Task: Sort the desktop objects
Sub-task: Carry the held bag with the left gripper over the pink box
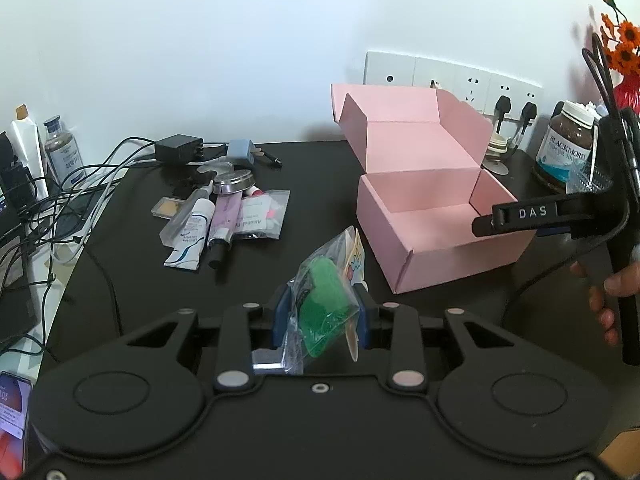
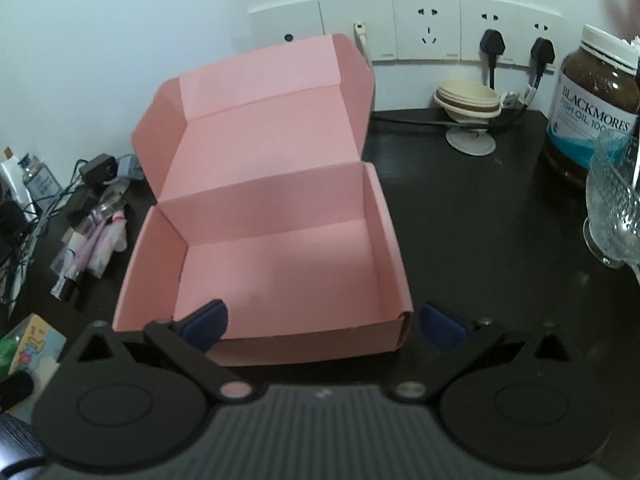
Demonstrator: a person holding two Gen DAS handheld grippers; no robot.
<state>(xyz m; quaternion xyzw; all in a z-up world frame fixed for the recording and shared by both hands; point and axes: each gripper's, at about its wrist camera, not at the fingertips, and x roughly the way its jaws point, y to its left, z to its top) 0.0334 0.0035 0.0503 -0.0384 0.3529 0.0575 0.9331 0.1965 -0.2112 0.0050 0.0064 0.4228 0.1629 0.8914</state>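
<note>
The plastic bag (image 1: 324,300) with a green item inside stands tilted, long axis rising toward the pink box (image 1: 432,220). The left gripper (image 1: 322,320) clamps it above the black table (image 1: 280,208). The right gripper (image 2: 322,322) hovers spread wide at the box's near wall, holding nothing.

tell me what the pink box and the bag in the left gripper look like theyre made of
Pink box: probably matte paperboard, going by its flat, dull panels with crisp fold creases and a thin cut edge. Bag, clamped in the left gripper: thin clear plastic film, glossy and crinkled; its green contents show through.
</note>
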